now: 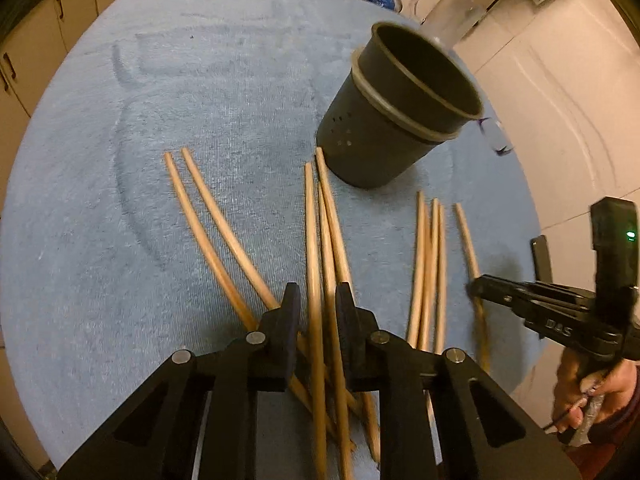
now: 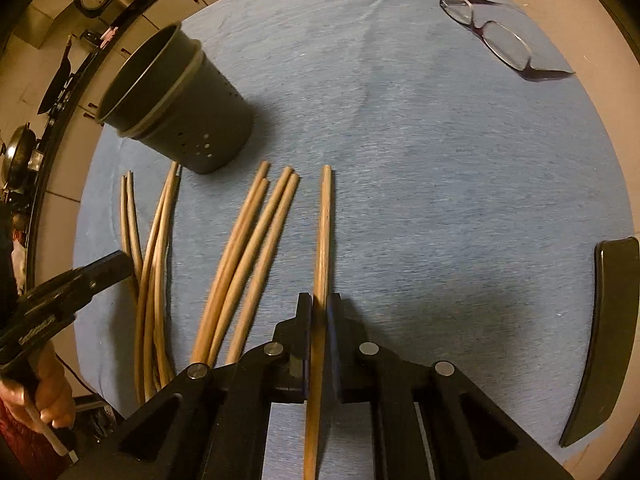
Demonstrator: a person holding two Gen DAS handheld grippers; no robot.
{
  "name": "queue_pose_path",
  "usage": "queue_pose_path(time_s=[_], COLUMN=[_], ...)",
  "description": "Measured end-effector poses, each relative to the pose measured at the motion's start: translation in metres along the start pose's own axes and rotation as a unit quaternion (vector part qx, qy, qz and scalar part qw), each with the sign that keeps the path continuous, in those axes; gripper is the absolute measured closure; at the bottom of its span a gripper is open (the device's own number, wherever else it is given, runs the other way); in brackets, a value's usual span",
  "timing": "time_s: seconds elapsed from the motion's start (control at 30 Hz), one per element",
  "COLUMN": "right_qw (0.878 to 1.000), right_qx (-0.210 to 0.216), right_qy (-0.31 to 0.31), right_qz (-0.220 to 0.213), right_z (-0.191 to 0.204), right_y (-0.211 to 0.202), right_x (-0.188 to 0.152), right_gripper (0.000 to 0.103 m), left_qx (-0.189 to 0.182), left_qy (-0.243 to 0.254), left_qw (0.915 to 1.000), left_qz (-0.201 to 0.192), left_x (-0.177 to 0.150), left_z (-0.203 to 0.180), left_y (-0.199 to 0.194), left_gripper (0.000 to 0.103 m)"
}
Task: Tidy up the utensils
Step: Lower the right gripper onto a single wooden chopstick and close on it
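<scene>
The right gripper (image 2: 319, 312) is clamped down on a single light wooden chopstick (image 2: 323, 236), which is pinched between the two black fingers and runs straight up the middle of the right wrist frame. A bunch of other wooden chopsticks (image 2: 244, 264) is spread on the blue towel (image 2: 440, 180) just left of it. The dark grey perforated utensil cup (image 2: 176, 108) is seen upper left, empty as far as can be told. The left gripper (image 1: 318, 300) is held narrowly open over crossed chopsticks (image 1: 320, 240); contact can't be told. Purple-framed glasses (image 2: 492, 32) are parked upper right.
</scene>
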State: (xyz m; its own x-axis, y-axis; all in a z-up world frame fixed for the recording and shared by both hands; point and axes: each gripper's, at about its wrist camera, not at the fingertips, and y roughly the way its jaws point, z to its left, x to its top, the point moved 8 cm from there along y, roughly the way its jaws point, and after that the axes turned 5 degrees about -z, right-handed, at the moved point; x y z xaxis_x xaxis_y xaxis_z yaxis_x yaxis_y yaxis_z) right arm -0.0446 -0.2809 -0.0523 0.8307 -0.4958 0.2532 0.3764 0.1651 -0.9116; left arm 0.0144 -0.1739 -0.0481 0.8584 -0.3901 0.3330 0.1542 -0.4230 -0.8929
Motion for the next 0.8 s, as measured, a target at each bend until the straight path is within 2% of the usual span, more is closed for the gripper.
queue_pose_path(time_s=[0.43,0.57,0.8], right_qw=[1.000,1.000,1.000], right_qx=[-0.014,-0.023,-0.015], right_qy=[-0.003,-0.006,-0.001], right_qz=[0.008,0.016,0.012], right_z=[-0.015,-0.015,-0.008], right_y=[-0.002,0.003,0.009], right_x=[0.004,0.007,0.013], right_gripper=[0.094,0.094,0.095], left_qx=[0.050,0.065,0.028], left_qy=[0.025,0.026,-0.002], left_qw=[0.9980,0.9971,0.9996], left_qz=[0.031,0.030,0.001], left_x=[0.019,0.026,0.028], left_z=[-0.003,-0.008,-0.011], left_y=[0.032,0.039,0.031], left_gripper=[0.090,0.096,0.096])
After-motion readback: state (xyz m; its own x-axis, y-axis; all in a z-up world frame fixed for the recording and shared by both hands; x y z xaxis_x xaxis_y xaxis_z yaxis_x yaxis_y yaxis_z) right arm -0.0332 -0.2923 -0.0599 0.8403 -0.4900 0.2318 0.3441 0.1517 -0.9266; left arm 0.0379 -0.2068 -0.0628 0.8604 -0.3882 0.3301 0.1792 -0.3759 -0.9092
